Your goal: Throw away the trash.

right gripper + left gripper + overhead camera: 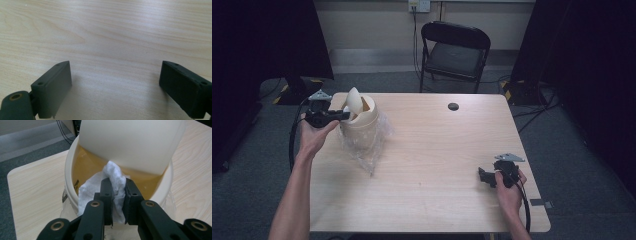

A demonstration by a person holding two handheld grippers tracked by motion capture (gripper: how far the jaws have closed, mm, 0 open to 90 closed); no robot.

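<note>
— Black jaws at the bottom of my left gripper view: status?

— My left gripper (117, 195) is clamped on a crumpled white tissue (113, 183), at the rim of the cream bin (68, 167), under its tilted swing lid (130, 142).

— Failure modes?

— Tissue may snag on the rim or drop outside; pushing could tip the bin (upper left of the high view). My right gripper (115, 87) rests wide apart, empty, over the table (112, 32).

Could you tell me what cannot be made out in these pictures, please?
- Inside of the bin, left gripper view: the tilted swing lid and the tissue hide its bottom.
- Clear plastic bag, high view: too blurred to tell its contents.
- Left gripper fingers, high view: too small to judge their grip.
</note>
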